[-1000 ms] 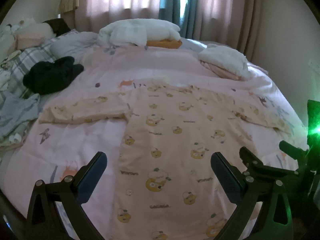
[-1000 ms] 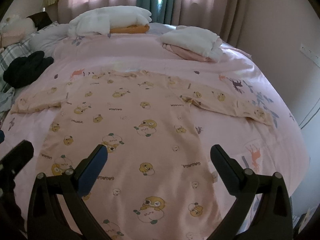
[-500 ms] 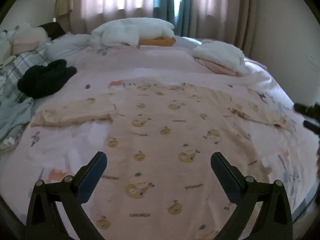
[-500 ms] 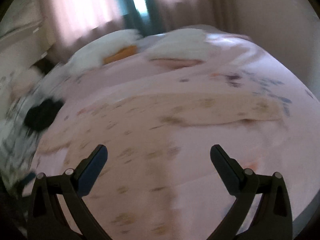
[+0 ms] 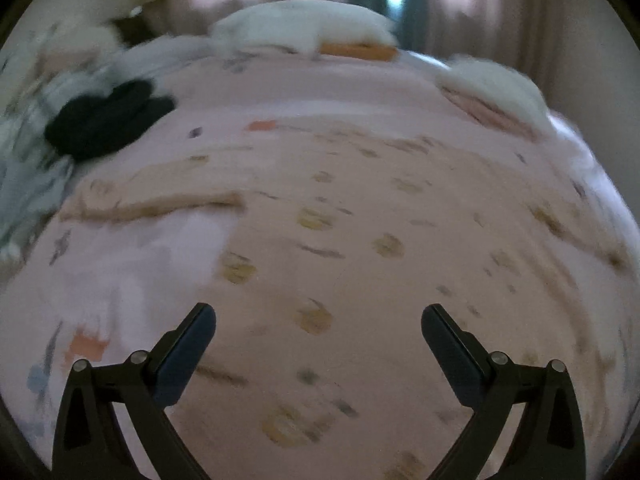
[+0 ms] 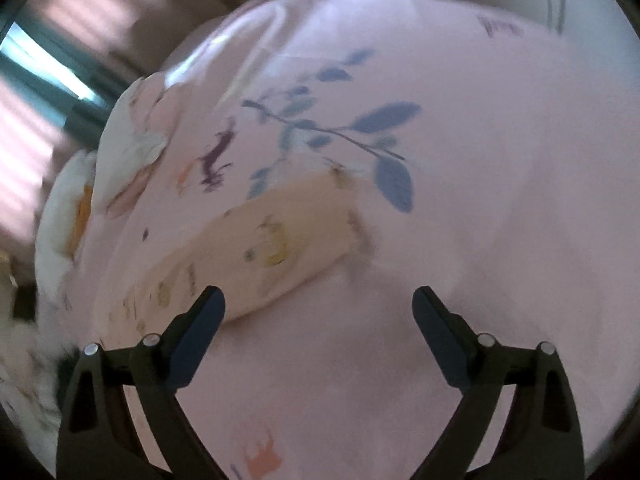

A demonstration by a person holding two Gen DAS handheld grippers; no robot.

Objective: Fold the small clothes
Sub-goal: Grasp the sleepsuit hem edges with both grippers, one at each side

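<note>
Pink bedspread [image 5: 280,92] is carrying one printed garment [image 5: 360,240]; we are holding left gripper [image 5: 319,318] wide, right gripper [image 6: 319,300] closing, both empty; print unreadable.

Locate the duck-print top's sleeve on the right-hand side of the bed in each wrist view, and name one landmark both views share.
Left wrist view: the sleeve runs along the far right edge, blurred, slanting down toward the bed's side.
Right wrist view: the sleeve lies centre-left, its cuff end just above the left finger of the hand-held gripper.
Shared landmark: the white folded pile with orange under it.
</note>
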